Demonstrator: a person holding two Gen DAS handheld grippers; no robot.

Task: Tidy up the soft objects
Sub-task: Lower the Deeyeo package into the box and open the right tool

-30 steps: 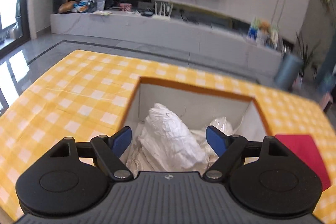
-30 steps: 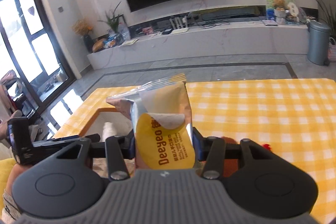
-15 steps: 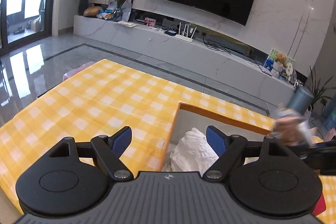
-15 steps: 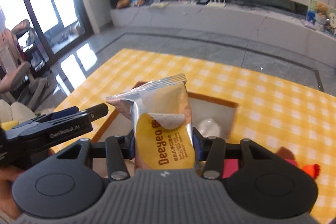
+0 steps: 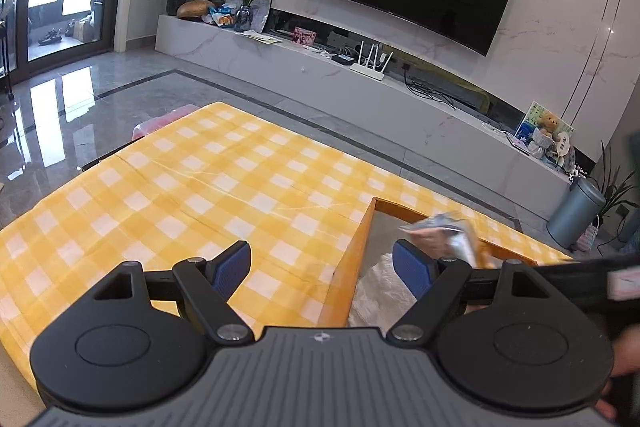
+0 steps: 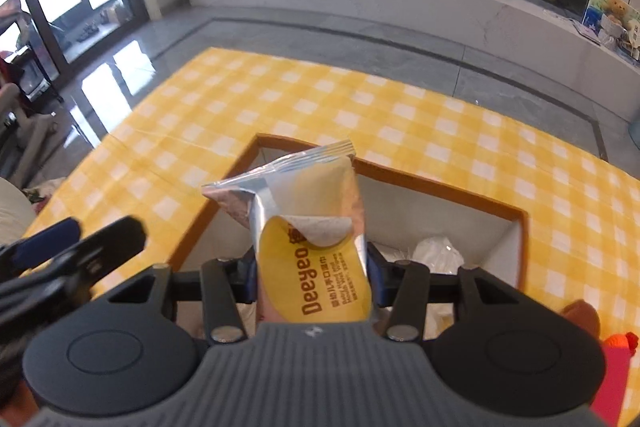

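My right gripper (image 6: 311, 277) is shut on a yellow and silver wipes pack (image 6: 308, 227) and holds it upright above the orange-rimmed box (image 6: 448, 189) sunk into the checked table. White crumpled bags (image 6: 438, 253) lie inside that box. In the left wrist view my left gripper (image 5: 322, 265) stands open with nothing between its blue pads, over the cloth just left of the box (image 5: 340, 269). The wipes pack (image 5: 440, 233) shows blurred past the right pad, with the right gripper's black arm (image 5: 580, 275) reaching in from the right. A white bag (image 5: 378, 293) is visible in the box.
The yellow checked tablecloth (image 5: 208, 187) spreads wide to the left and far side. A red cloth and an orange item (image 6: 616, 347) lie by the box's right side. A person's hand (image 5: 624, 359) is at the right edge. Beyond the table are the grey floor and TV bench.
The right gripper carried the wipes pack leftward and down until it hung over the box. The left gripper slid left, off the box opening and over the cloth, staying open.
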